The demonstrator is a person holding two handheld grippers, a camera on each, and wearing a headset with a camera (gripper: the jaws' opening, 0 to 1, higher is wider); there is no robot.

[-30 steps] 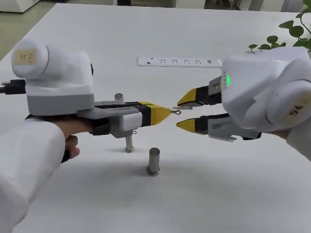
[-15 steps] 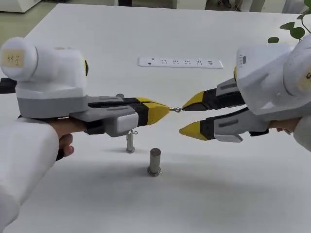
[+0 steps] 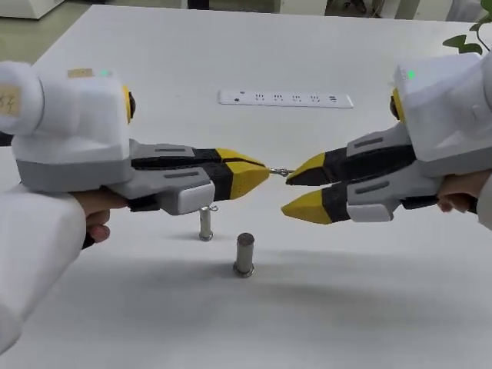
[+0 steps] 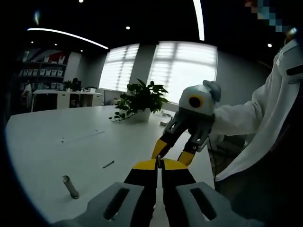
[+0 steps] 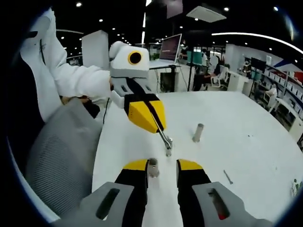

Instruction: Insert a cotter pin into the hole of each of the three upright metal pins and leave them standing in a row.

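My left gripper (image 3: pixel 261 171) is shut on a thin cotter pin (image 3: pixel 278 171), whose loop end sticks out to the right. My right gripper (image 3: pixel 292 192) faces it, open, with the upper jaw tip at the pin's loop. In the right gripper view the left gripper (image 5: pixel 158 128) holds the cotter pin (image 5: pixel 164 138) above my open right gripper (image 5: pixel 162 166). Below stand a slim metal pin (image 3: pixel 205 224) with a cotter pin through it and a thick metal pin (image 3: pixel 244 255). In the left gripper view my left gripper (image 4: pixel 160 163) is shut, with the right gripper (image 4: pixel 173 156) just beyond.
A white power strip (image 3: pixel 284 98) lies at the back of the white table (image 3: pixel 369 307). Plant leaves (image 3: pixel 469 40) reach in at the back right. A spare cotter pin (image 5: pixel 227 177) lies loose on the table, and another metal pin (image 5: pixel 198 133) stands further off.
My right gripper has levelled out and sunk a little, its upper jaw tip now at the cotter pin's loop. The left gripper keeps hold of the pin, nearly still.
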